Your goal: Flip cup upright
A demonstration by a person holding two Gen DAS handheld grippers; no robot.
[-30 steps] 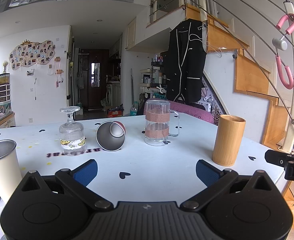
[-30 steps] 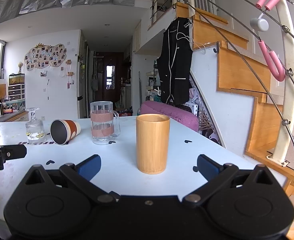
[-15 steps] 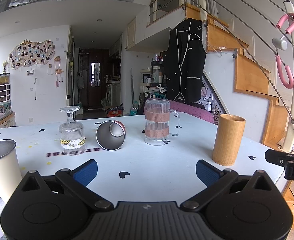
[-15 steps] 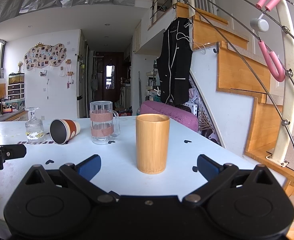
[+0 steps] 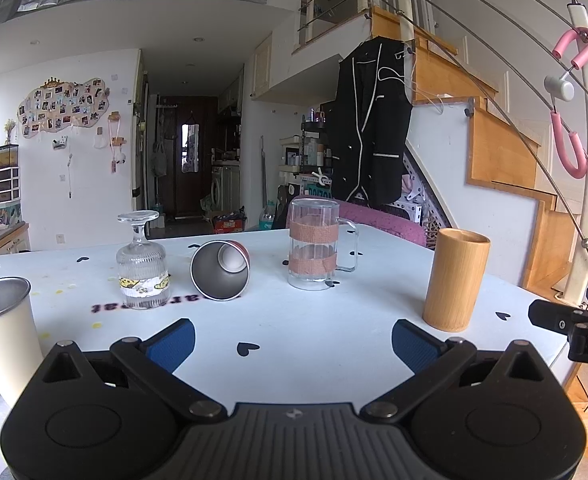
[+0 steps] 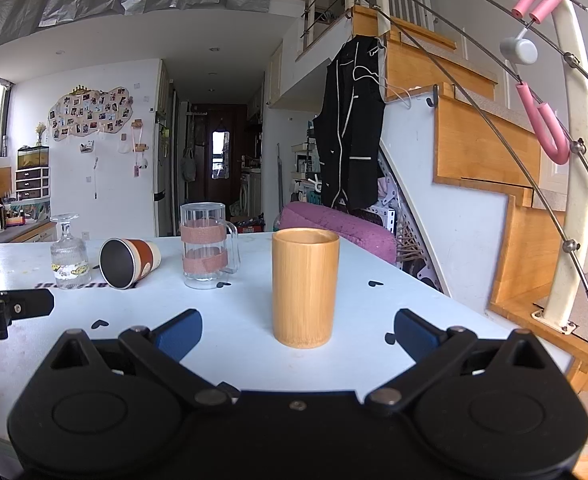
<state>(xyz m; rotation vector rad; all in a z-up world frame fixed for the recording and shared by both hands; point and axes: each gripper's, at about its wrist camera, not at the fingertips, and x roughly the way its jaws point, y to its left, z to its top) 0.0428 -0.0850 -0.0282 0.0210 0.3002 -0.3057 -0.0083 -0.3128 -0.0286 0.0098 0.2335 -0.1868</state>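
Note:
A red-brown cup with a steel inside (image 5: 221, 271) lies on its side on the white table (image 5: 314, 332), its mouth toward me; it also shows in the right wrist view (image 6: 126, 263). A ribbed stemmed glass (image 5: 141, 268) stands upside down just left of it. My left gripper (image 5: 292, 342) is open and empty, well short of the cup. My right gripper (image 6: 298, 330) is open and empty, with an upright bamboo cup (image 6: 305, 287) standing just beyond its blue fingertips (image 6: 180, 330).
A clear glass mug with tape bands (image 5: 316, 245) stands upright right of the tipped cup. A white steel tumbler (image 5: 4, 332) stands at the near left. The table's right edge drops off toward a wooden staircase (image 6: 494, 200). The right gripper's side shows in the left wrist view (image 5: 574, 324).

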